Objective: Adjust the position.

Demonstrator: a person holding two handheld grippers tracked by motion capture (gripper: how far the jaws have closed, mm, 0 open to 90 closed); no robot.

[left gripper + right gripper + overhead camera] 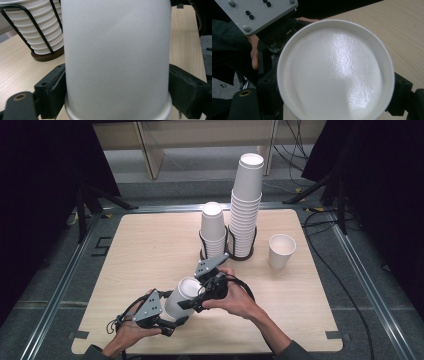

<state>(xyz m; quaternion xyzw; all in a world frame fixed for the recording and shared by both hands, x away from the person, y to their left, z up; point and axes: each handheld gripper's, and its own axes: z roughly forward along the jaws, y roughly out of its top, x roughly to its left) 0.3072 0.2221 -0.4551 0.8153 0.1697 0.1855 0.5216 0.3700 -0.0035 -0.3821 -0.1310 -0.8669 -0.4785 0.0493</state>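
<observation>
White cup (pixel 181 296): left gripper (pixel 172 316) and right gripper (pixel 196 301) jaws both clamp it (no print). Pale wood table (pixel 150 245); stacks at 12 o'clock.

Off my left gripper (pixel 117 100), the white cup (pixel 117 57) between the jaws blocks what lies ahead; its top is cut off by the upper edge, and I cannot see the jaw tips. The cup rack (pixel 37 30) to its left is cropped too. Before my right gripper (pixel 337 105), the cup's mouth hides both jaw tips and my left hand (pixel 254 57) beyond.
</observation>
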